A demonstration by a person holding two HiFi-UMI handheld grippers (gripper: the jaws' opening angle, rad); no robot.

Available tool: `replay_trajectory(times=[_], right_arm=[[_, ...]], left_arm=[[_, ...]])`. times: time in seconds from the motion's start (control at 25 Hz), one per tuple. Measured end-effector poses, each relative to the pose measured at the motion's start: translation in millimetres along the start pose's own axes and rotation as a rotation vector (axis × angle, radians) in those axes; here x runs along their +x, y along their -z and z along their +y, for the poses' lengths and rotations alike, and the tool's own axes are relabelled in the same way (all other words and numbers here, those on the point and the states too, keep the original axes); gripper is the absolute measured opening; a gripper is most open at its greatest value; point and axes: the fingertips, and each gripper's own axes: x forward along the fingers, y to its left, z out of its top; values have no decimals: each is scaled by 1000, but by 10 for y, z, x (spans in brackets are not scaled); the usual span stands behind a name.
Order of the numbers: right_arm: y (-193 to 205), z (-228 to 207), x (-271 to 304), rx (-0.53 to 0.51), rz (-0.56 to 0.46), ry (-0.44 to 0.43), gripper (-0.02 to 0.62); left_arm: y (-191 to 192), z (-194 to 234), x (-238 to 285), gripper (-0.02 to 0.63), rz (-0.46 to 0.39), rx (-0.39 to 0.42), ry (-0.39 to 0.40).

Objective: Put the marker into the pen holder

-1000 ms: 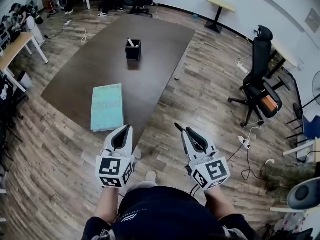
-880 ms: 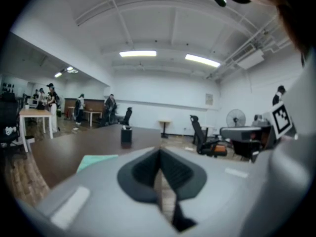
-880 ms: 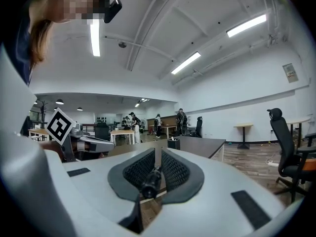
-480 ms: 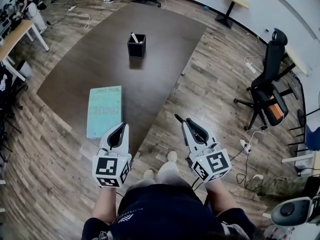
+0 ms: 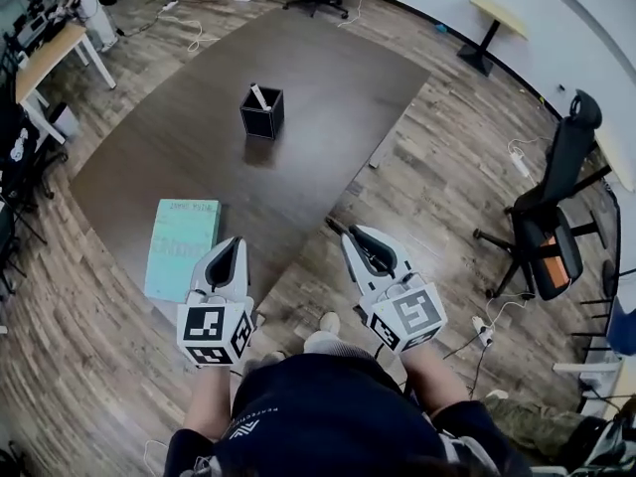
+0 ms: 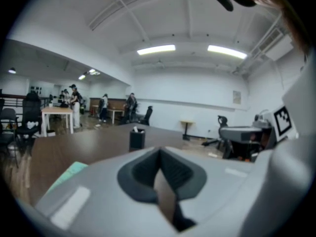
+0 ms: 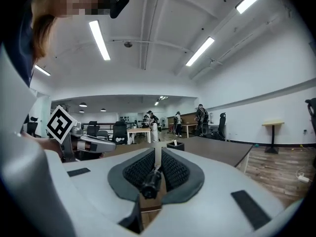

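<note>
A black square pen holder (image 5: pixel 263 113) stands mid-table with a white marker (image 5: pixel 257 95) leaning in it. My right gripper (image 5: pixel 356 238) is over the table's near edge, shut on a black marker (image 5: pixel 335 228) whose tip pokes out ahead of the jaws. In the right gripper view the black marker (image 7: pixel 151 179) lies gripped between the ribbed pads, and the pen holder (image 7: pixel 174 145) is far ahead. My left gripper (image 5: pixel 229 246) hovers by the table's near corner, shut with nothing in it. Its view shows the pen holder (image 6: pixel 137 139) in the distance.
A teal book (image 5: pixel 181 248) lies on the dark table (image 5: pixel 328 87) at its near left, just ahead of the left gripper. An office chair (image 5: pixel 552 222) stands on the wooden floor to the right. Desks and people are at the room's far end.
The person has stepped forward, so both grippers are closer to the table's near edge. The right gripper still holds the black marker. The pen holder has not moved.
</note>
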Motion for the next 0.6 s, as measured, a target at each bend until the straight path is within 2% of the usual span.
replay_trajectory(times=[0.36,0.6], right_arm=[[-79,-599,459,-19,-14,-138,35],[-105,-728,944,-15,-15,-199,35]], left_arm=[[-113,-90,425,8,-14,-35,-145],[-115,140,553,8,6,-49,-221]])
